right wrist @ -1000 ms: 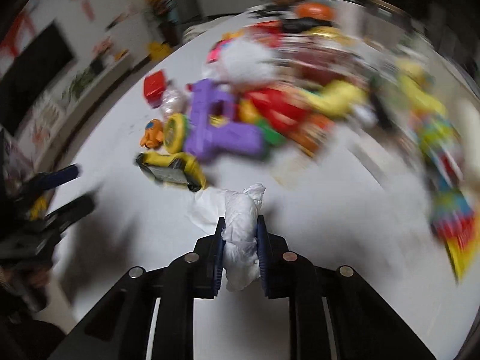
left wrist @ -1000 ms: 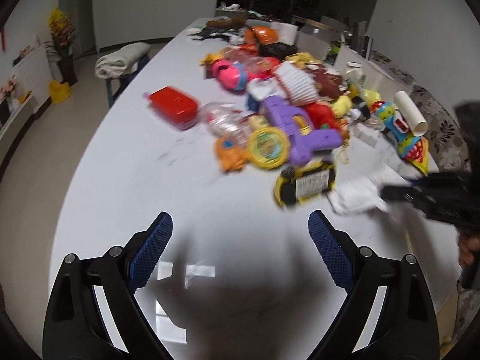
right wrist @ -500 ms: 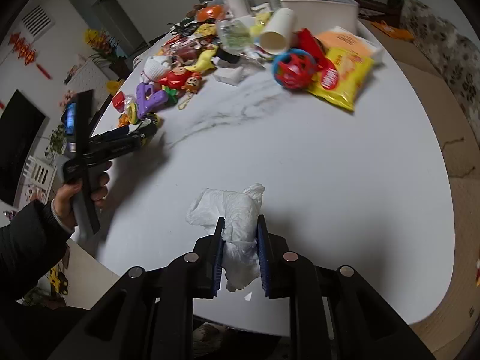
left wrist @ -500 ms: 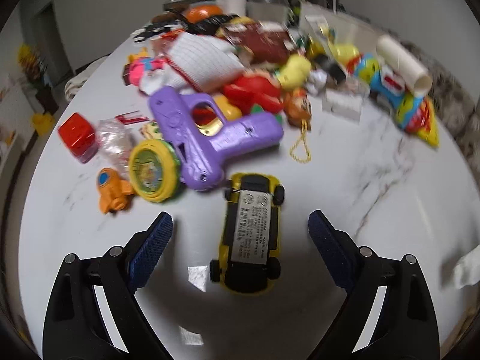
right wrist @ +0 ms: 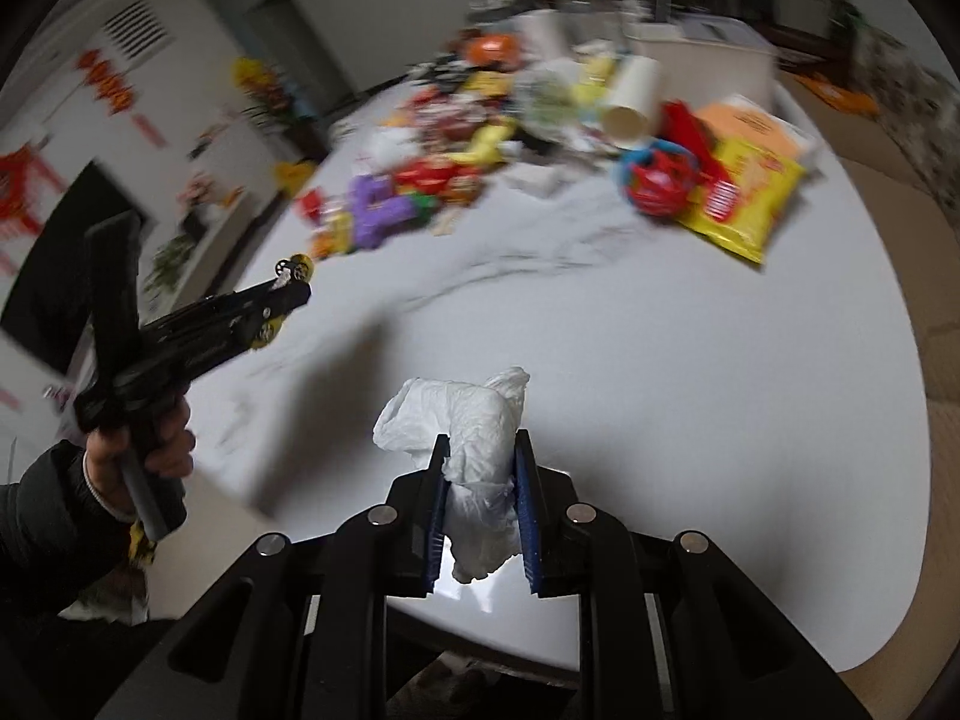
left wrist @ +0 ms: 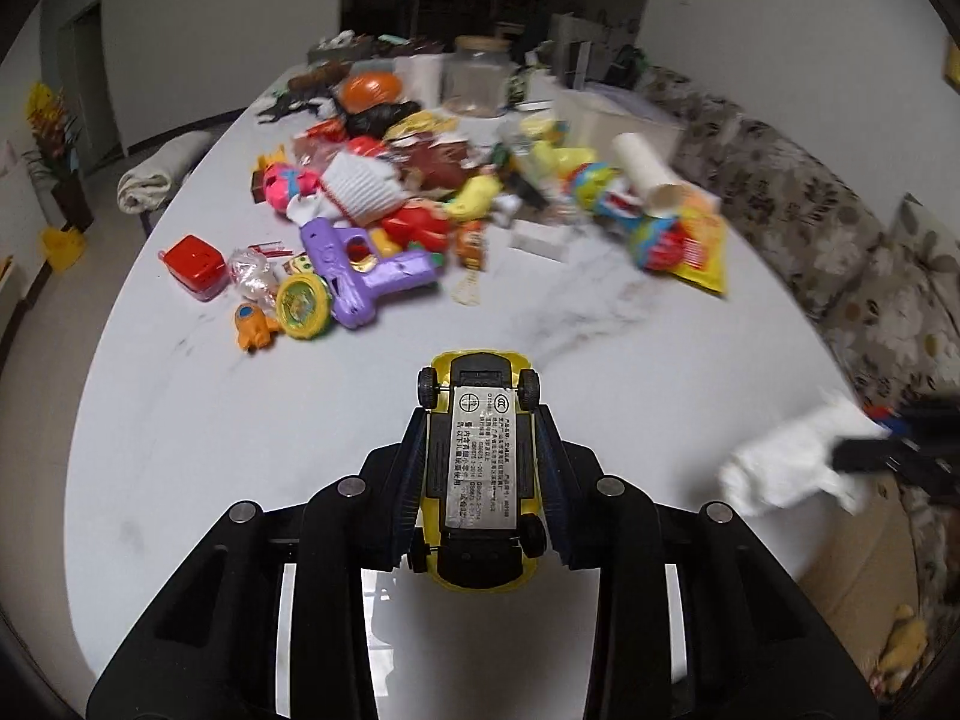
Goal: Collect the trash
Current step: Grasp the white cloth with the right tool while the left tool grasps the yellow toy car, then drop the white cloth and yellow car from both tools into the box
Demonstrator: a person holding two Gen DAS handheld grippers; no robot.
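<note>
The left gripper (left wrist: 480, 474), its jaws just closed, pinches an upside-down yellow toy car (left wrist: 478, 468) clear of the white desk (left wrist: 210, 420), while the right gripper (right wrist: 480, 501) is pressed together on a crumpled white tissue (right wrist: 474, 426). Both loads look mid-carry (the toy pile (left wrist: 390, 204) sits at twelve o'clock). Next comes release into a bin, perhaps the cardboard box (left wrist: 858, 570) at four o'clock.

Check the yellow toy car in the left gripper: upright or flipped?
Flipped: the yellow toy car shows its black underside, label and axles, clamped in the left gripper.
</note>
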